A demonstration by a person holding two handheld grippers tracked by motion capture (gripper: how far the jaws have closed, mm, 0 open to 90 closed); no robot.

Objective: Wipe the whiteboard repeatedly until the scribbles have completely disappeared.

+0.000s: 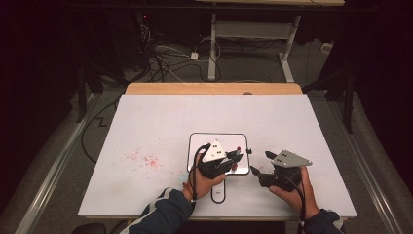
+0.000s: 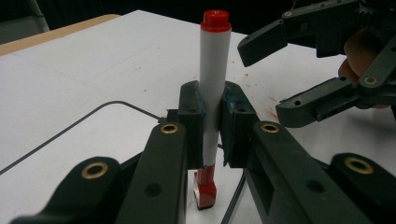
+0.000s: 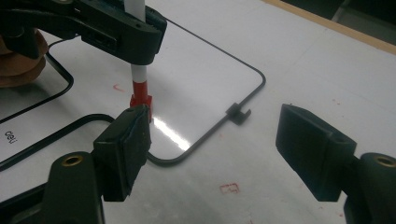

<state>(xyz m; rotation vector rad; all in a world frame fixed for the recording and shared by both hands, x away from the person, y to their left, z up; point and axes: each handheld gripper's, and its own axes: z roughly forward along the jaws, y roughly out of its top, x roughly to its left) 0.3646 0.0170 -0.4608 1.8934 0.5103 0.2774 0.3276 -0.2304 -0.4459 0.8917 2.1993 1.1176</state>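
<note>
The red-capped whiteboard marker [image 2: 214, 88] looks light, stiff and smooth-barrelled, so it could well slip or swivel if pinched near an end; the middle of the white barrel seems the best place to hold it, and that is where the left gripper [image 2: 214, 122] has it, jaws closed snugly on the barrel with the pads pressing from both sides. The marker stands nearly upright in that grip, red cap up and its red tip end down on the small whiteboard [image 1: 204, 141], close to the board's near right corner. The board lies on the white table [image 1: 146, 122], toward the near edge and around the middle of its width. The right gripper [image 3: 212, 154] holds nothing: its jaws stand wide apart, hovering just beside the board's black rim, near its small clip [image 3: 238, 113], a little to the right of the marker and not touching it. In the high view both grippers sit side by side near the table's near edge.
</note>
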